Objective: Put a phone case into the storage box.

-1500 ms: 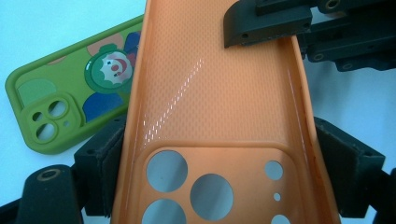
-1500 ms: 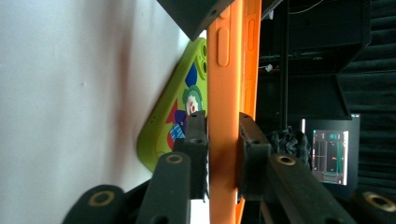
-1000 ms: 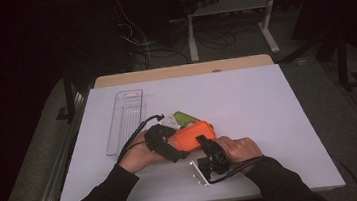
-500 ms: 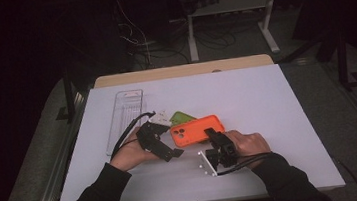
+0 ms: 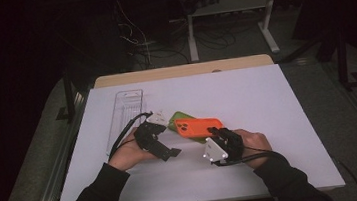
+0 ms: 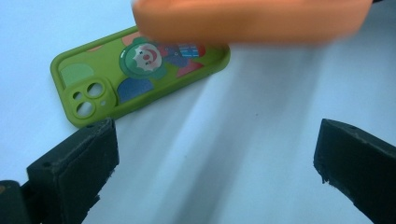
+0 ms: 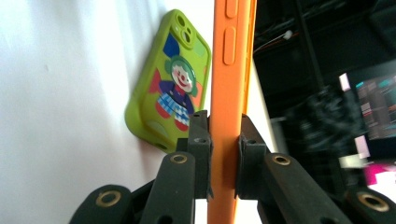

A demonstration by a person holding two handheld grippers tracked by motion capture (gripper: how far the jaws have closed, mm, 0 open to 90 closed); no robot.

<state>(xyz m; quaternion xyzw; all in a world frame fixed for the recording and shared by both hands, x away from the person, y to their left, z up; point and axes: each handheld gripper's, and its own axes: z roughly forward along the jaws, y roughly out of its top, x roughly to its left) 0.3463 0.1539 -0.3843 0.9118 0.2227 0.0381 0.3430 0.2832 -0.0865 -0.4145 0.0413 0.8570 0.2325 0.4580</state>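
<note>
Right gripper (image 7: 223, 154) pinches orange case (image 7: 229, 84) – partly covers green case (image 6: 140, 70); left gripper (image 6: 215, 154) spread wide, nothing betw. jaws

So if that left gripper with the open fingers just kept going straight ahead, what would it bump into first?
Probably the green phone case lying flat on the table, slightly left of its line. The left gripper is open, with bare white table between. The orange phone sits higher; depth is unclear.

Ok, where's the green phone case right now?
The green case lies flat on the table near its middle in the high view, partly under the orange phone that the right gripper clamps.
</note>
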